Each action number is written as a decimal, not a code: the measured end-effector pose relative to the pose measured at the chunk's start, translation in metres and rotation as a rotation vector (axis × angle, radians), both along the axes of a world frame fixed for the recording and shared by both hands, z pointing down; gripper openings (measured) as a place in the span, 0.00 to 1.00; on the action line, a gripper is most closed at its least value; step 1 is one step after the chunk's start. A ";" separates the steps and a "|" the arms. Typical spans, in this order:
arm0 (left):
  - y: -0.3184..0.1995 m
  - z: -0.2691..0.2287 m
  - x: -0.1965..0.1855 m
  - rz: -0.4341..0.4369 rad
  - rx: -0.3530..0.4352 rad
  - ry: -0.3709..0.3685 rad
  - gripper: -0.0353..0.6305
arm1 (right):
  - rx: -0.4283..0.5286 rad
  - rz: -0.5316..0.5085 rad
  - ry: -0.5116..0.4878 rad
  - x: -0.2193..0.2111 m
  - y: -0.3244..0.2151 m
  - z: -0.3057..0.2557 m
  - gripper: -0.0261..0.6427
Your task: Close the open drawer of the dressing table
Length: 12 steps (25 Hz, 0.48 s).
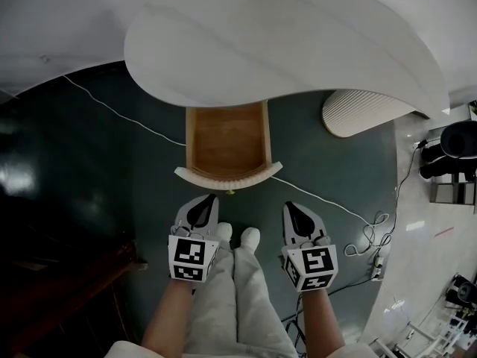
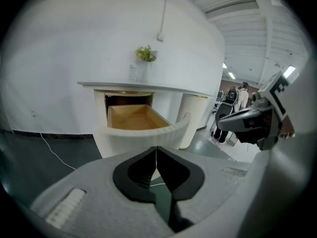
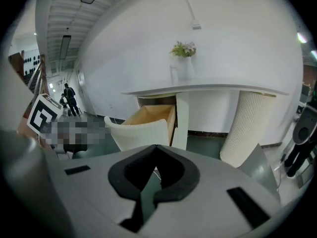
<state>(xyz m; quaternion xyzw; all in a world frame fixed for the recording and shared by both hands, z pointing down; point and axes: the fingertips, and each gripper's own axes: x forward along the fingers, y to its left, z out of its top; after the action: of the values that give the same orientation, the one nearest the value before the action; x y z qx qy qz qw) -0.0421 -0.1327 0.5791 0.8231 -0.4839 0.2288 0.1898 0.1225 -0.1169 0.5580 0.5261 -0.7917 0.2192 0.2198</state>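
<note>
The dressing table [image 1: 298, 43] has a white curved top. Below it the open drawer [image 1: 227, 136] juts out, with a bare wooden inside and a curved white ribbed front [image 1: 227, 176]. My left gripper [image 1: 212, 198] and right gripper [image 1: 288, 205] hover side by side just short of that front, above the person's shoes. Both are shut on nothing. In the left gripper view the drawer [image 2: 132, 118] stands straight ahead beyond the shut left gripper [image 2: 156, 150]. In the right gripper view the drawer [image 3: 148, 119] lies ahead and slightly left of the shut right gripper [image 3: 156, 148].
A white ribbed pedestal [image 1: 358, 110] holds up the table's right side. A thin white cable [image 1: 119, 114] crosses the dark green floor under the drawer. Dark wooden furniture [image 1: 67, 282] stands at the lower left, equipment [image 1: 455, 155] at the right. A small plant [image 3: 183, 48] sits on the tabletop.
</note>
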 end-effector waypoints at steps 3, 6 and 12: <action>0.001 0.021 0.003 0.002 -0.019 0.002 0.08 | 0.003 0.008 -0.008 -0.001 -0.006 0.013 0.03; 0.001 0.040 0.006 0.009 -0.034 0.002 0.08 | 0.008 0.010 -0.018 -0.005 -0.009 0.024 0.03; -0.001 0.075 0.011 0.011 -0.064 -0.004 0.08 | 0.000 -0.021 -0.018 -0.015 -0.010 0.044 0.03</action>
<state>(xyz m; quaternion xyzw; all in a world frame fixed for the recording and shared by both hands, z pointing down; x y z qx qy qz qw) -0.0315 -0.1337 0.6540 0.8187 -0.4724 0.2469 0.2136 0.1075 -0.1266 0.6024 0.5157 -0.7992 0.2218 0.2150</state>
